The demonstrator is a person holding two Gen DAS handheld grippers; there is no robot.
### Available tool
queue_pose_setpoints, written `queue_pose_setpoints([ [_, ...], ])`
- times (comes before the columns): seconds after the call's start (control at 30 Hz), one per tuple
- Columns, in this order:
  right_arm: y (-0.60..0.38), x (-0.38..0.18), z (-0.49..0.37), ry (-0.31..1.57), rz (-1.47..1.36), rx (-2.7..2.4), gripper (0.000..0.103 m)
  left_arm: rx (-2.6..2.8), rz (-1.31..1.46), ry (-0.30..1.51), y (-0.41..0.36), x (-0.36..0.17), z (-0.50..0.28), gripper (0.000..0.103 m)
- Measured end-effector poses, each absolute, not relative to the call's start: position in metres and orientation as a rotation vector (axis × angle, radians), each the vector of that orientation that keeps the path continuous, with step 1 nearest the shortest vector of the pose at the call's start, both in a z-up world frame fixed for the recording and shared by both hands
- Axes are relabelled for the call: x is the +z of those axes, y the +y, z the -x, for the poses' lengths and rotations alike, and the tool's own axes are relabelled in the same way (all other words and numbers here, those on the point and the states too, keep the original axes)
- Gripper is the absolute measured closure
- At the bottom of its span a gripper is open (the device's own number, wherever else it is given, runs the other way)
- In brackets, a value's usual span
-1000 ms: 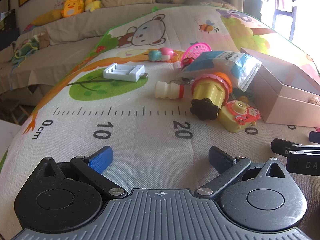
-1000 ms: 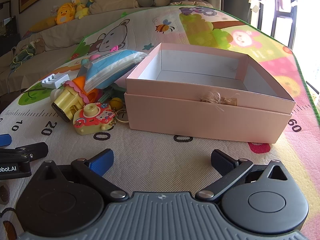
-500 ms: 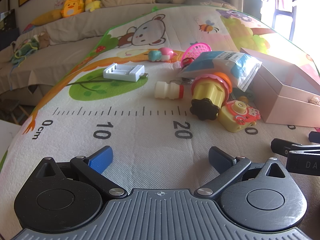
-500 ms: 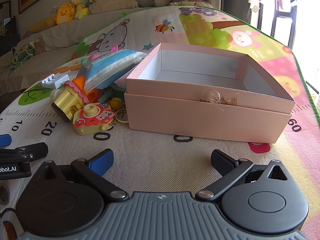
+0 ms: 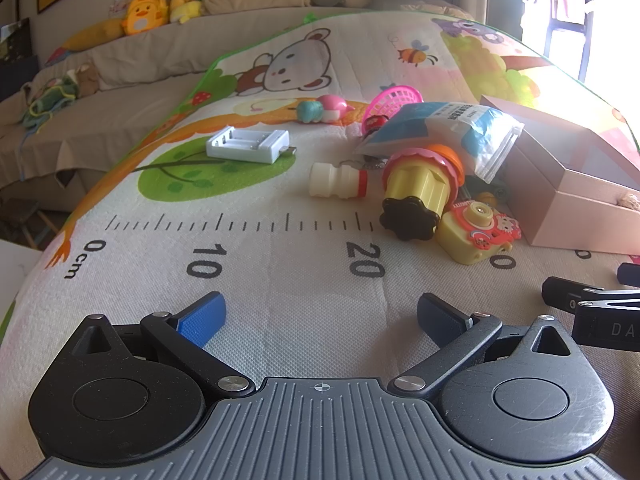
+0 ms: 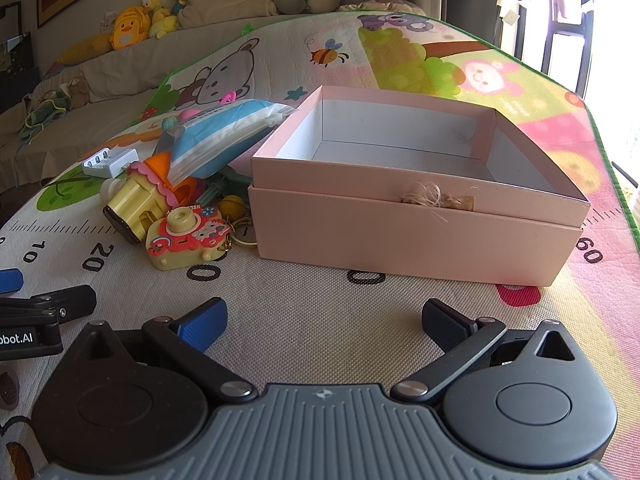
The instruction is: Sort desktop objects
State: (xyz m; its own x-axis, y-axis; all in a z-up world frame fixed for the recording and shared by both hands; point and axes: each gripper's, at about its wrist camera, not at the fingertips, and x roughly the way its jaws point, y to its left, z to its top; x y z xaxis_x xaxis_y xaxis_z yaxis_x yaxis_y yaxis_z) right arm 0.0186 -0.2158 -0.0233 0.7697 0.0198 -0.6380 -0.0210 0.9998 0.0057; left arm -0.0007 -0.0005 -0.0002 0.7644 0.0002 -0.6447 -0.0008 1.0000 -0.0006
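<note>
Two tongs [image 5: 320, 316] [image 6: 324, 320] agape, yellow toy [image 5: 416, 196] base nearward

Home living room, sofa [image 5: 120, 64] with plush toys [image 5: 140, 16], play mat [image 5: 280, 240]

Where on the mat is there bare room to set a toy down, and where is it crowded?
Bare: the strip between the ruler marks and both grippers, and the mat in front of the pink box. The box inside looks empty. Crowded: the pile left of the box, with the camera toy, yellow toy and blue bag.

Black gripper [image 5: 320, 312], blue pad, silver screws
</note>
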Motion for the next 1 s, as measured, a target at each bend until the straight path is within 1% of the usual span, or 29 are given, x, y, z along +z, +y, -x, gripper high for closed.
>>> queue_pose_setpoints([
  [0.5, -0.217, -0.023, -0.017, 0.694, -0.003, 0.027, 0.0, 0.0, 0.001, 0.701, -0.001, 0.0, 0.001, 0.0],
  [0.83, -0.221, -0.015, -0.026, 0.799, -0.012, 0.019, 0.0, -0.02, -0.012, 0.725, 0.001, 0.0, -0.002, 0.0],
  [1.0, -0.221, -0.015, -0.024, 0.803, -0.004, 0.031, 0.0, -0.052, -0.032, 0.734, 0.001, 0.002, -0.001, 0.0],
])
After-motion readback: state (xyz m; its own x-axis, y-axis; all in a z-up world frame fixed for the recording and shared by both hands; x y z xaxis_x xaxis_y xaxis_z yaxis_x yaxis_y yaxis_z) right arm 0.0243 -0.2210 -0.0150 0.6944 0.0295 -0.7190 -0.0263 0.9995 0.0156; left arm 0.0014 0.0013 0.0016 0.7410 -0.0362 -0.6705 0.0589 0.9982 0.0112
